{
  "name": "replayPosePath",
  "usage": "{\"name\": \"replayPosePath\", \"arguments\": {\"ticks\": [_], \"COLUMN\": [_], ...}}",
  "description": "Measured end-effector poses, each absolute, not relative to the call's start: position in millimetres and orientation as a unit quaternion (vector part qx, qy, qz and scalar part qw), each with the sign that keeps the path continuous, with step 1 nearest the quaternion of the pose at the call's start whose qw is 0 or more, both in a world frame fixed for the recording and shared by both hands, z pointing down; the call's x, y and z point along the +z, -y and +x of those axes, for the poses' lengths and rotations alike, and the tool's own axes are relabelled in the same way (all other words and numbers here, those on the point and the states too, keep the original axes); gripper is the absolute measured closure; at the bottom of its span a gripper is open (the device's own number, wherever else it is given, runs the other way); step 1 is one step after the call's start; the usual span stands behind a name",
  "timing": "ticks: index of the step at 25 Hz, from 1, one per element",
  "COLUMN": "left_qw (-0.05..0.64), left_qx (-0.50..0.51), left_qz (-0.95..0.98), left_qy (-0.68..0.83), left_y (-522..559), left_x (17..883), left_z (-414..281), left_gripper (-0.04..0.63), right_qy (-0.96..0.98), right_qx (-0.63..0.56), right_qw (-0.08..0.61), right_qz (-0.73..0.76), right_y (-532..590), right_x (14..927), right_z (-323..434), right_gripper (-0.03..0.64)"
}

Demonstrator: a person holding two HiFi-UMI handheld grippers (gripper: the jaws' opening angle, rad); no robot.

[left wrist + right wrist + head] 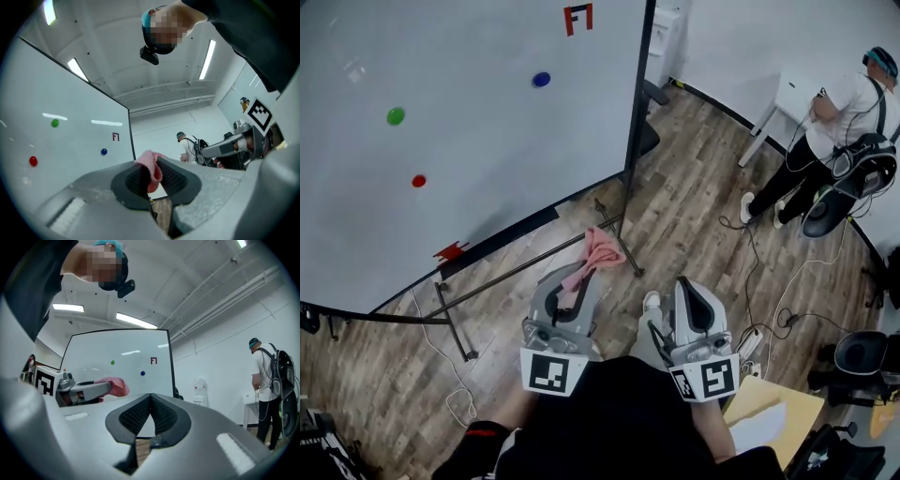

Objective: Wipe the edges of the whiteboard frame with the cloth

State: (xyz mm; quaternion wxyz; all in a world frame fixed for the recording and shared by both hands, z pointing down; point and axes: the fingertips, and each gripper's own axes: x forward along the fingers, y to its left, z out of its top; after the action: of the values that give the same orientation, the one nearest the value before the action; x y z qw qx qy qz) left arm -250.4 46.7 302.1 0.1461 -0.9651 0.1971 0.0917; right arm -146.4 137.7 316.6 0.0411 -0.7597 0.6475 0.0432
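The whiteboard point(459, 122) stands at the upper left in the head view, with a thin black frame point(638, 94) down its right side and along its lower edge. A pink cloth point(598, 251) hangs from my left gripper point(584, 274), which is shut on it, low in front of the board's bottom right corner and clear of the frame. In the left gripper view the cloth point(153, 169) sits pinched between the black pads. My right gripper point(684, 289) is held beside it on the right, shut with nothing in it; its pads point(140, 414) meet at the tip.
Green point(396, 116), red point(419, 181) and blue point(541, 80) magnets sit on the board. Its metal stand legs point(455, 323) spread over the wooden floor. A person point(834, 122) with a backpack stands at the far right by a white table. Cables point(769, 291) trail across the floor.
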Motion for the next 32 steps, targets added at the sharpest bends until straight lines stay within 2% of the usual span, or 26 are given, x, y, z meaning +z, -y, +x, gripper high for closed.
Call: {"name": "replayPosePath", "arguments": {"ticks": [13,32], "left_qw": [0.168,0.253], "left_qx": [0.091,0.086], "left_qz": [-0.942,-0.887], "left_qy": [-0.275,-0.377], "left_y": [23,67], "left_x": [272,199], "left_z": [-164,-67], "left_gripper": [0.558,0.558], "right_qy": [-0.72,-0.818], "right_qx": [0.057,0.141], "right_qw": [0.043,0.039], "right_qz": [-0.691,-0.557], "right_y": [-34,40], "right_x": [296,235], "right_z": [-46,34], "right_gripper": [0.615,0.615]}}
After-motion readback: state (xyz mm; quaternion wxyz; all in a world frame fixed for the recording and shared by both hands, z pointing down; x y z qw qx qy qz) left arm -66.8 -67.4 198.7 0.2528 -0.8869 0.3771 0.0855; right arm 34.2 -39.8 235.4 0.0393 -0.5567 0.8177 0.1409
